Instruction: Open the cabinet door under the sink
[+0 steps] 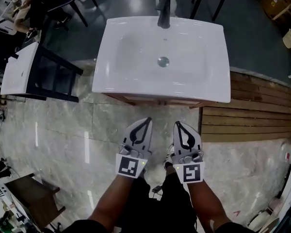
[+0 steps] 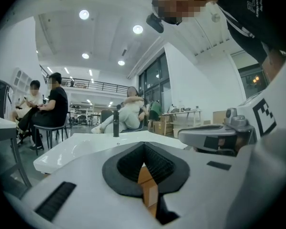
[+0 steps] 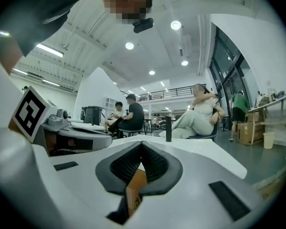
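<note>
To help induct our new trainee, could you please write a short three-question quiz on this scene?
1. True or false: the left gripper and right gripper both have shut jaws.
2. The faucet is: A black, B silver, C white.
3. Fill in: the drain sits in the white ___.
Key: 1 true; 2 A; 3 sink.
</note>
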`<action>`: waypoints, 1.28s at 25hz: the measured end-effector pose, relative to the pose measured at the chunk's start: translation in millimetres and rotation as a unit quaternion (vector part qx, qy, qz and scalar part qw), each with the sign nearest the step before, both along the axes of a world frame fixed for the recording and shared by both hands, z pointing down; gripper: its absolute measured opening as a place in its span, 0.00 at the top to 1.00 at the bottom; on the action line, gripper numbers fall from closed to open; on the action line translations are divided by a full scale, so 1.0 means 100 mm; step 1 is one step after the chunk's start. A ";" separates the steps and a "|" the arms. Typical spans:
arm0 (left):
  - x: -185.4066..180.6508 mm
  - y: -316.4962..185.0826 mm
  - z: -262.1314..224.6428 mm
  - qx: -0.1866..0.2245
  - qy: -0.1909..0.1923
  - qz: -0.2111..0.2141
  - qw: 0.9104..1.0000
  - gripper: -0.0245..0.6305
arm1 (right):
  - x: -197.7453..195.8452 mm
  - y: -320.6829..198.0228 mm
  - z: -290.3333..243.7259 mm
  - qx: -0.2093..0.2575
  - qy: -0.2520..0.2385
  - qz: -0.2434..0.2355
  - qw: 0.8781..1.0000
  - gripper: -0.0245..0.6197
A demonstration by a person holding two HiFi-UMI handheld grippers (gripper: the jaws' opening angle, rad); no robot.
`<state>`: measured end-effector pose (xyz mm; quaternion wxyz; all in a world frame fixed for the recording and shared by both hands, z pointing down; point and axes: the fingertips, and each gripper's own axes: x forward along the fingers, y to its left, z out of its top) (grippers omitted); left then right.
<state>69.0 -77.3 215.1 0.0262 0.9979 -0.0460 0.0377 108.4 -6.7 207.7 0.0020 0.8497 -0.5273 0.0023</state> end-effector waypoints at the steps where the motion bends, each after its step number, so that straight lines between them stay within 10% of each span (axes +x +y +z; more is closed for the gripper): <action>1: 0.01 0.00 0.09 -0.003 -0.003 0.005 1.000 0.95 | 0.01 -0.03 0.07 -0.002 0.000 0.003 1.000 0.93; 32: 0.11 -0.50 2.75 -0.013 -0.057 0.000 0.998 0.95 | 0.15 -0.49 2.81 -0.058 -0.028 0.082 0.995 0.93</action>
